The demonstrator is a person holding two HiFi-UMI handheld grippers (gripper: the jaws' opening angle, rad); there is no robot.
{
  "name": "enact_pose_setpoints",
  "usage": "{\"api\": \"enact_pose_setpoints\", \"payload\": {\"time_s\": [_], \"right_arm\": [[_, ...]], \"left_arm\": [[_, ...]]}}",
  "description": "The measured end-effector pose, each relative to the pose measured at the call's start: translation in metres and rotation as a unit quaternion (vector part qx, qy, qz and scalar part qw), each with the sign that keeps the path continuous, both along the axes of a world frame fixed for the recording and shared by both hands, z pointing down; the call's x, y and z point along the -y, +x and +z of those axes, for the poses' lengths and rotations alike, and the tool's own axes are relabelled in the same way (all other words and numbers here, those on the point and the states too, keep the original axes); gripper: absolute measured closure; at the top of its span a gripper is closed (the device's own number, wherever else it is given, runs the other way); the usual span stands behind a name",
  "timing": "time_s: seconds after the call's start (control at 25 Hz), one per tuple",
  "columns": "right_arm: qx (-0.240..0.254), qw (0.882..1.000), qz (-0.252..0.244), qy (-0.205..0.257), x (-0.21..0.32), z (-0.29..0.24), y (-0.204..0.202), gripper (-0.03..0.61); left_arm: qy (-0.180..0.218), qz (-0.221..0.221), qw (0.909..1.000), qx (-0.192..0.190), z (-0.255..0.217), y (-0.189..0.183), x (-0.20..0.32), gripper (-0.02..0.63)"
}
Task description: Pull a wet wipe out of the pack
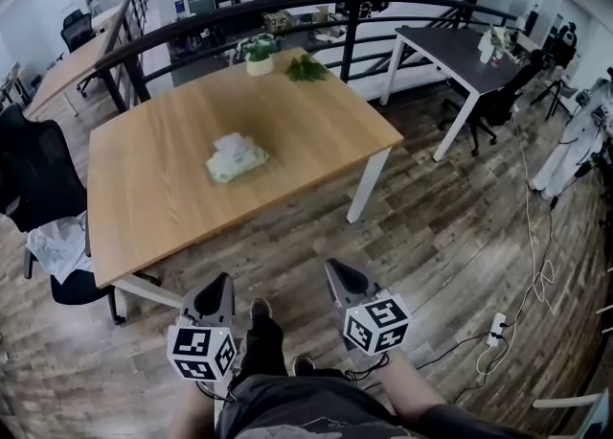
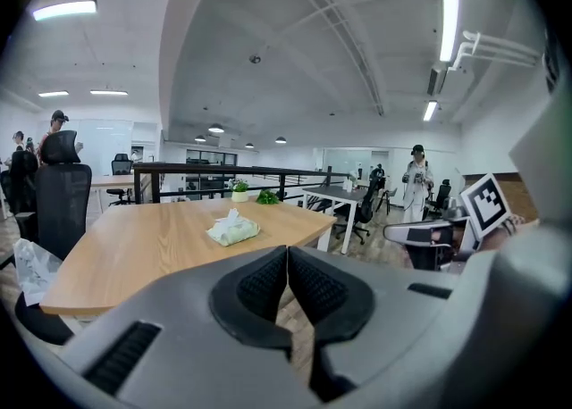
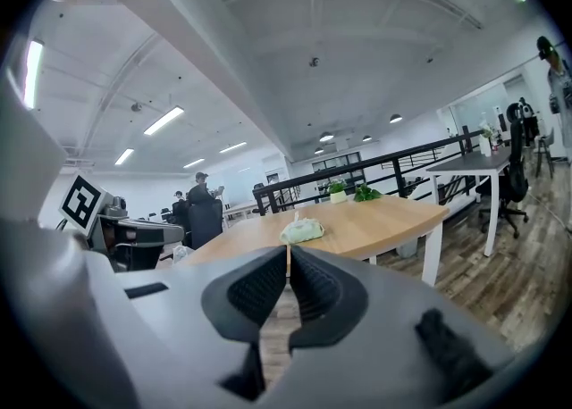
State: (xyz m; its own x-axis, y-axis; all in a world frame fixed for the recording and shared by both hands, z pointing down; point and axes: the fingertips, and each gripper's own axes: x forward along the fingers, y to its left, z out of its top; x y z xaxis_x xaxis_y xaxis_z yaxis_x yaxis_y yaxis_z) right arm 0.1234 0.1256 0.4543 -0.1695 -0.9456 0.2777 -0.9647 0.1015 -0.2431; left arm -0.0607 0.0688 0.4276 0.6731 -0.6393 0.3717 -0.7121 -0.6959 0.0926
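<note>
Pale-green wipe pack (image 1: 237,161) on wooden table (image 1: 153,188), lettering illegible; left gripper (image 2: 287,254), right gripper (image 3: 288,254): fingers (image 2: 264,287) pressed together.

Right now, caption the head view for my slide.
Left tool and right tool, both shut and empty, held short of the wooden table bearing the wet wipe pack.

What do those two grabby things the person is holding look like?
The left gripper and right gripper look like twins. Each has a smooth grey shell that narrows toward the tip. At the back of each sits a white cube printed with black square markers. The inner faces of the jaws carry black pads with a bumpy, dotted texture.
</note>
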Motion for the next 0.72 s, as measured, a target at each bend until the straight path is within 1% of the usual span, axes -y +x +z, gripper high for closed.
{"api": "enact_pose_setpoints", "payload": {"time_s": [0.16,0.32,0.48,0.72], "right_arm": [[-0.008,1.0,0.007,-0.005,0.013,0.003,0.004,0.552],[-0.024,1.0,0.016,-0.005,0.035,0.0,0.011,0.552],[-0.032,0.999,0.026,-0.01,0.069,0.001,0.021,0.552],[-0.031,0.999,0.025,-0.021,0.124,0.007,0.021,0.552]], "left_arm": [[-0.012,0.006,0.9997,-0.019,0.007,0.01,0.023,0.598],[-0.01,0.02,0.9995,-0.024,0.012,0.019,0.049,0.598],[-0.015,0.024,0.999,-0.034,0.015,0.025,0.085,0.598],[-0.022,0.03,0.9984,-0.043,0.023,0.027,0.138,0.598]]}}
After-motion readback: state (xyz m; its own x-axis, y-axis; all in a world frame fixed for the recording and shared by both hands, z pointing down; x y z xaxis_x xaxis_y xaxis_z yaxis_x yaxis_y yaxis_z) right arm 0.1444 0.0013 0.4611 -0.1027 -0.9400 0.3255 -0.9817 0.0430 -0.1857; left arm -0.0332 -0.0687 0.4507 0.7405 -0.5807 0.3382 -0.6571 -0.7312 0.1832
